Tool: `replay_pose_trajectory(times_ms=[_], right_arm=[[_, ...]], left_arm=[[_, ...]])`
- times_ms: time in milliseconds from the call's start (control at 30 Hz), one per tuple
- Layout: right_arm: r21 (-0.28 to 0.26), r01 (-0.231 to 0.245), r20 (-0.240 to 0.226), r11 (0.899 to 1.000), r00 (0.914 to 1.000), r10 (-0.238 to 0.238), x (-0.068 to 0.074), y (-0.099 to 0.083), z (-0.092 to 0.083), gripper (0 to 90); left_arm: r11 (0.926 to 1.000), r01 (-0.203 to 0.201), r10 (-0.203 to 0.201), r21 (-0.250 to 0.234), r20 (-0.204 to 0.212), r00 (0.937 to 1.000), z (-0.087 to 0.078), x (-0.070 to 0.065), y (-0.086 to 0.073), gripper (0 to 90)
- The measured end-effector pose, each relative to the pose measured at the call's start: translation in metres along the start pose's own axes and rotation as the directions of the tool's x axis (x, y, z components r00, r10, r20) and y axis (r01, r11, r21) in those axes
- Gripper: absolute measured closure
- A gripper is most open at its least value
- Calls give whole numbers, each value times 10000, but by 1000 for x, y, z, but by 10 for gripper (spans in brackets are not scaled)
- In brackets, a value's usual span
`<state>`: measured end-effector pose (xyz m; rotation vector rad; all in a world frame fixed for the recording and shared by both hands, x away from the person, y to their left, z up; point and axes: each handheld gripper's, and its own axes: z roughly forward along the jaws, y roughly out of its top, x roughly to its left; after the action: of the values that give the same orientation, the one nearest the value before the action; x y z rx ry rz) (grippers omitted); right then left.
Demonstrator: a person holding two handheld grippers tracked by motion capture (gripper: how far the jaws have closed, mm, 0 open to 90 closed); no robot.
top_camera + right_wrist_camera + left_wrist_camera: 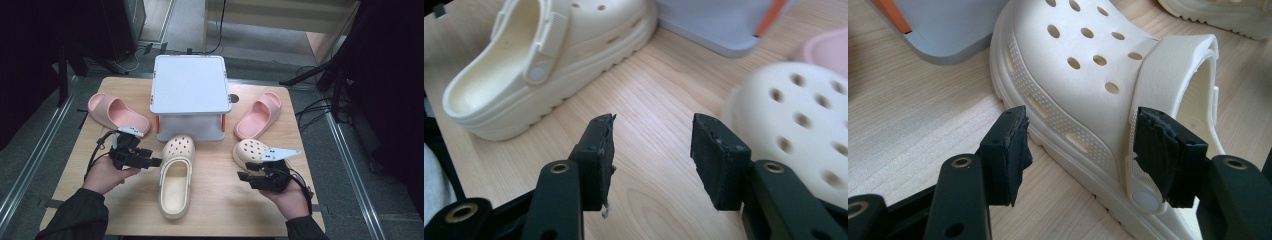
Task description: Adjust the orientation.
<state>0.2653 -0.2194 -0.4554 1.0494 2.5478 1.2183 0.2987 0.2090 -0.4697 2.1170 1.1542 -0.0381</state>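
Observation:
A cream clog [176,175] lies in the middle of the table, toe toward the back. My left gripper [156,161] is at its left side, open. In the left gripper view the clog's side wall and strap rivet [1083,45] sit between the two black jaws; the left pad [1010,150] stands clear of the sole, while the right pad [1163,155] is close by the strap. A second cream clog [250,150] lies to the right. My right gripper [242,176] is open just in front of that clog [799,130], with bare table between its jaws [654,125].
A white-topped grey box [189,85] with orange corners stands at the back centre, just behind the middle clog's toe. One pink slide [117,112] lies to its left and another [260,116] to its right. The wooden table [220,200] has free room in front.

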Motion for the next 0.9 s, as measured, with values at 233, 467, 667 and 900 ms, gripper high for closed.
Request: replay_pose_trajectory(times_ms=[233,467,667,900], right_arm=[[-109,-344,514,9993,9981,350,-16,-15,-24,529],[-162,-669,847,9976,9941,680,-31,-26,-40,531],[-171,-982,1112,9950,9888,995,-43,-34,-49,530],[149,-1450,1150,9893,9831,1424,-57,-38,-39,518]], left_arm=[[10000,25,-25,0,13,10000,0,1,1,383],[10000,63,-63,9,7,10000,0,2,1,384],[9999,110,-110,28,6,9999,-1,4,0,384],[9999,108,-108,101,12,9999,1,4,0,384]])
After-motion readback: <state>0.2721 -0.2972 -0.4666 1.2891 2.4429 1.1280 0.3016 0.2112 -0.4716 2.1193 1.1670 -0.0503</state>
